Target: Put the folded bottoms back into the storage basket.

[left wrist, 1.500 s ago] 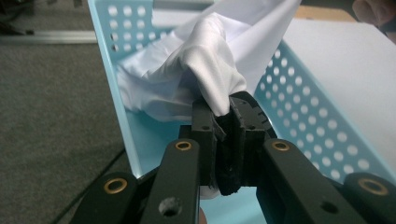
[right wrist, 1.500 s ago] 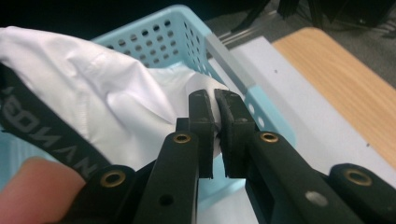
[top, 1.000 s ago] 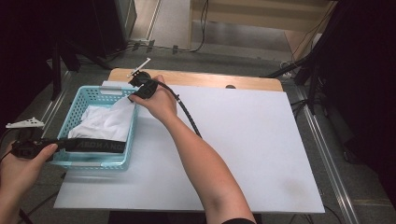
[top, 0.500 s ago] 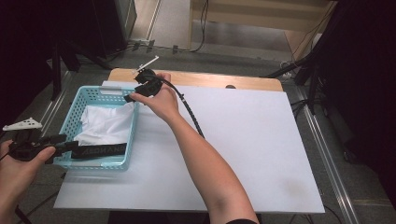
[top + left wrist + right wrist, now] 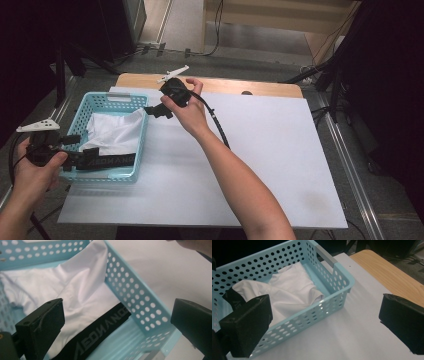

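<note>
A light blue perforated basket point(image 5: 116, 96) stands at the table's left and holds a crumpled white garment point(image 5: 116, 131) with a black lettered waistband point(image 5: 107, 161) along the near wall. My left gripper point(image 5: 74, 148) hovers at the basket's near left corner. It is open, with the garment point(image 5: 75, 285), the waistband point(image 5: 100, 337) and the basket's wall point(image 5: 135, 297) ahead of its jaws. My right gripper point(image 5: 156, 111) is open just outside the far right corner, above the table. It faces the basket point(image 5: 332, 277) and the garment point(image 5: 292, 290).
A white sheet point(image 5: 280, 165) covers the table, with a wooden strip point(image 5: 260, 87) along the far edge. The right gripper's black cable point(image 5: 217, 125) trails over the sheet beside the forearm. Dark stands and floor cables surround the table.
My right gripper has drawn back to the right, away from the basket's far corner. My left gripper has shifted slightly toward the basket's near left corner.
</note>
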